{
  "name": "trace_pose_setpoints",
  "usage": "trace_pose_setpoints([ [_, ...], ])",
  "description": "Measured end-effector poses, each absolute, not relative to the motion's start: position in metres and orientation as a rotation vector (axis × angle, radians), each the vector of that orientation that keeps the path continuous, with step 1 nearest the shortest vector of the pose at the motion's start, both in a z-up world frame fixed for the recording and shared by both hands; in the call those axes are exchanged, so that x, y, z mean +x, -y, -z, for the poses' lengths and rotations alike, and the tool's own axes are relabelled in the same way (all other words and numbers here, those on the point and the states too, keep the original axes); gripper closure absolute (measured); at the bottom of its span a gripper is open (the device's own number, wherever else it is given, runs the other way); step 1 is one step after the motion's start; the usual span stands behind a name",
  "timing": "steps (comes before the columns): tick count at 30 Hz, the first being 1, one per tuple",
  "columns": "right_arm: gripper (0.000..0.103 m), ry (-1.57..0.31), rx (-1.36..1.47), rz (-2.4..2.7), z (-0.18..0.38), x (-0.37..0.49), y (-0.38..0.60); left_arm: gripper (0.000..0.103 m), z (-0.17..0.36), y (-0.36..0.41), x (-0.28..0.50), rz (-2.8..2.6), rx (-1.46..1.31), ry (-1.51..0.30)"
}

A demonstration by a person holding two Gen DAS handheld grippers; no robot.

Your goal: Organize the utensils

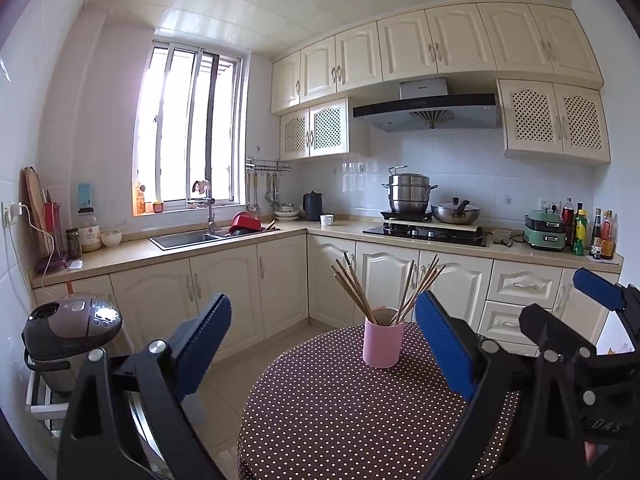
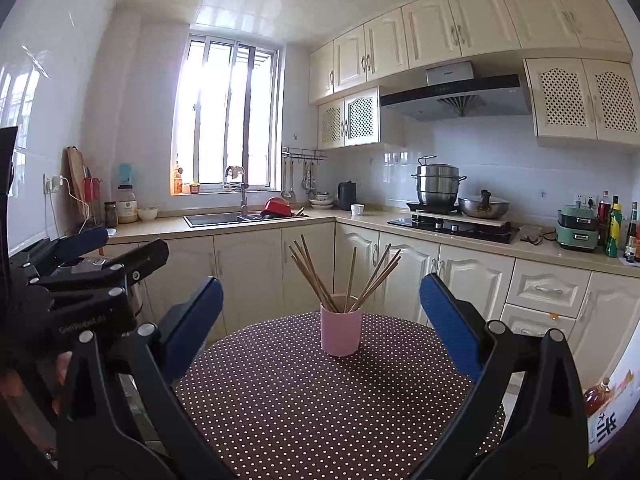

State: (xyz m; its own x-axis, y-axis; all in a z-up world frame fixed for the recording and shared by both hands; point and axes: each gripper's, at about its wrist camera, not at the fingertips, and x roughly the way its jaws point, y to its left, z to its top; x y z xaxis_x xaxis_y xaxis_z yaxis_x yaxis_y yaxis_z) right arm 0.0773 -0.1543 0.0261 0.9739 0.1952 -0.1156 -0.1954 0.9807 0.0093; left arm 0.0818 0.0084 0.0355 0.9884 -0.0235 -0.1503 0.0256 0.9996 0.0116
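Note:
A pink cup (image 1: pixel 383 342) (image 2: pixel 341 334) stands upright on a round table with a brown polka-dot cloth (image 1: pixel 320 420) (image 2: pixel 288 408). Several wooden chopsticks (image 1: pixel 356 290) (image 2: pixel 314 274) fan out of it. My left gripper (image 1: pixel 324 342) is open above the table's near left side, short of the cup, with nothing between its blue pads. My right gripper (image 2: pixel 322 322) is also open and empty, with the cup centred ahead of it. Each view shows the other gripper at its edge: a blue pad (image 1: pixel 596 289) at the right, a blue pad (image 2: pixel 84 245) at the left.
A rice cooker (image 1: pixel 72 332) stands on a low stand left of the table. Cream cabinets (image 2: pixel 248 272) run behind, under a counter with a sink (image 1: pixel 184 238), a stove with pots (image 1: pixel 424 232) and bottles (image 1: pixel 580 232). A box (image 2: pixel 608 412) sits at the right.

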Motion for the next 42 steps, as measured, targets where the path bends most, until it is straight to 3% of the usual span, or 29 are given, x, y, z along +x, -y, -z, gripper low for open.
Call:
trace_pose_setpoints([
  [42,0.006,-0.151,0.007,-0.208,-0.017,0.09,0.156,0.011,-0.027,-0.001,0.094,0.014,0.044,-0.172],
])
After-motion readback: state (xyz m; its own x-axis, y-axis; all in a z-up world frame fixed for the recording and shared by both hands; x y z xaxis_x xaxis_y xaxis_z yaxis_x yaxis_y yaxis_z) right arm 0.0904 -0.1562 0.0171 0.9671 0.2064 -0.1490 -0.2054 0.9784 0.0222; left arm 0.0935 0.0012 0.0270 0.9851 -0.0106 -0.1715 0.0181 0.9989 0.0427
